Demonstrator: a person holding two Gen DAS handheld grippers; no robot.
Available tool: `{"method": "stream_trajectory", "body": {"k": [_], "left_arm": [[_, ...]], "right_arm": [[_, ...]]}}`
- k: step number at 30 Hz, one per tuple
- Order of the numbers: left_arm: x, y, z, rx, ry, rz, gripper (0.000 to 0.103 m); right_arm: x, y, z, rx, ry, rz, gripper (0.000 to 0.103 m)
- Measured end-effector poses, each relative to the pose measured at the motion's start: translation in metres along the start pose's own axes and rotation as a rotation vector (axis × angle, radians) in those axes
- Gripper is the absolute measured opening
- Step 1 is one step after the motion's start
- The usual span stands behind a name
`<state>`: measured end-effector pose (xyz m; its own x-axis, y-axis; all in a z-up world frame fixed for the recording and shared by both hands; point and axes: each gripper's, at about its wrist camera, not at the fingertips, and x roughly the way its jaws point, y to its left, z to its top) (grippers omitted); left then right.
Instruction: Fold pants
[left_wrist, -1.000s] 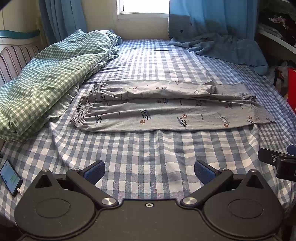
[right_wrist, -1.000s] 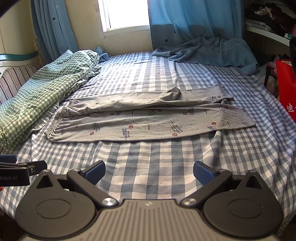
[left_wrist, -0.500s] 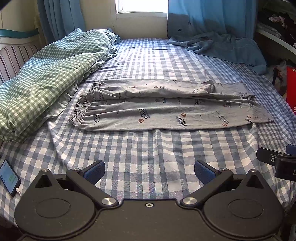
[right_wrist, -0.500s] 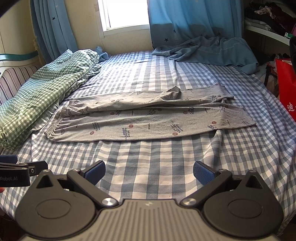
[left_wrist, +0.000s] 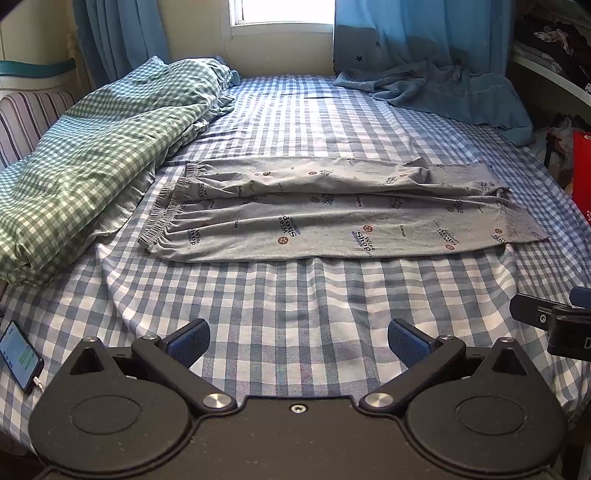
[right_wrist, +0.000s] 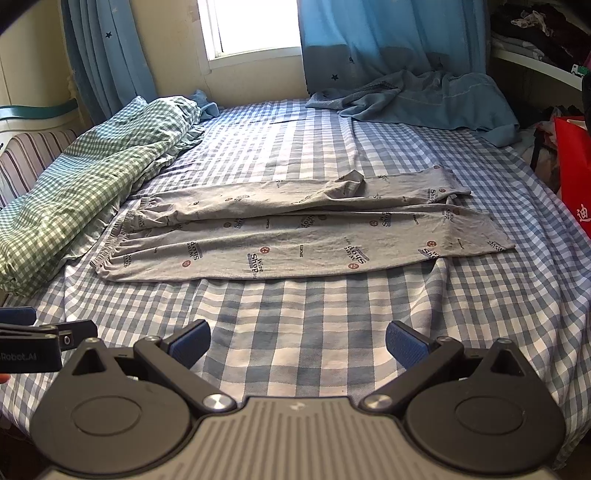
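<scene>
Grey printed pants (left_wrist: 332, 218) lie flat across the bed, folded lengthwise, waistband at the left and leg ends at the right. They also show in the right wrist view (right_wrist: 295, 236). My left gripper (left_wrist: 297, 341) is open and empty above the sheet, short of the pants' near edge. My right gripper (right_wrist: 297, 341) is open and empty, also short of the pants. Each gripper shows at the edge of the other's view: the right one (left_wrist: 554, 321) and the left one (right_wrist: 33, 339).
The bed has a blue checked sheet (left_wrist: 295, 295). A green checked duvet (left_wrist: 92, 147) is heaped along the left. A blue blanket (left_wrist: 443, 92) lies at the far right. A phone (left_wrist: 20, 356) lies at the near left. A red bag (right_wrist: 574, 177) stands right of the bed.
Both grippers have stayed open and almost still. The left wrist view has shifted slightly, so the pants sit a little lower and further left.
</scene>
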<state>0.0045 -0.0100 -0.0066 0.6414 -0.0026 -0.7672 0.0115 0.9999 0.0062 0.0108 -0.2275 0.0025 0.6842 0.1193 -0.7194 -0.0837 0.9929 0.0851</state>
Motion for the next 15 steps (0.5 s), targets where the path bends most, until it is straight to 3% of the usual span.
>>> {"method": "stream_trajectory", "body": {"k": [15], "left_arm": [[0.015, 0.005, 0.003, 0.000, 0.070, 0.000, 0.102]], "right_arm": [[0.014, -0.007, 0.003, 0.023, 0.054, 0.004, 0.103]]}}
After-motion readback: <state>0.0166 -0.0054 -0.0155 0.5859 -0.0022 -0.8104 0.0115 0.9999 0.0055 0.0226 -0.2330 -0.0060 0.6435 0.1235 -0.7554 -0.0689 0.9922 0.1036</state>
